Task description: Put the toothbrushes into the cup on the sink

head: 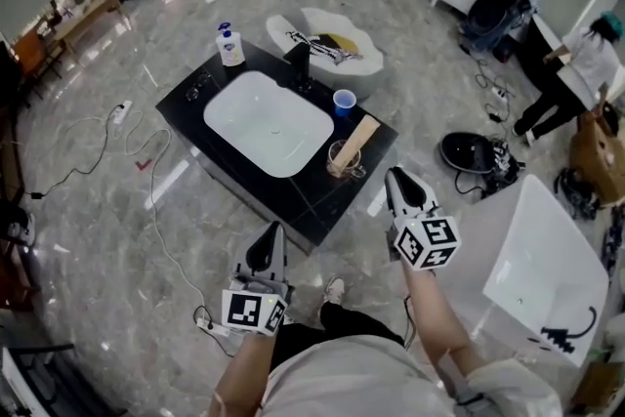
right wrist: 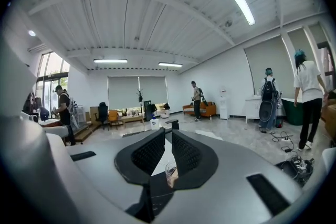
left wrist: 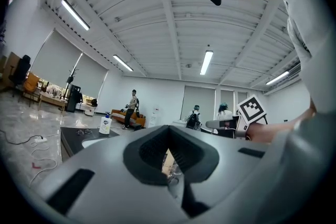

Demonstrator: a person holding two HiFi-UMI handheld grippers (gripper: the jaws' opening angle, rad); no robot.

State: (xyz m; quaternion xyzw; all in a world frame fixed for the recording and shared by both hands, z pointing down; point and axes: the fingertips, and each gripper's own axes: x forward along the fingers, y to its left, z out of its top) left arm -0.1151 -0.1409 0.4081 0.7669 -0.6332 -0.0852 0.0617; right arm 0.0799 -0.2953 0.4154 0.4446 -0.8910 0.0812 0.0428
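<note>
- Fingers of my left gripper point(head: 266, 251): tips together, nothing between them. It is held off the near edge of the black desk point(head: 293, 202), over the floor.
- Right gripper point(head: 398, 179): fingers parted by a narrow slit, nothing held, just off the desk's near right corner.
- Clear cup point(head: 340, 163) stands on the desk right of the white sink basin point(head: 217, 117). A tan oblong pack point(head: 357, 138) leans across its rim. I can't make out any toothbrushes.
- Blue cup point(head: 344, 101) stands behind it, near the black faucet point(head: 301, 63).
- Soap bottle point(head: 230, 46) is at the far left corner.
</note>
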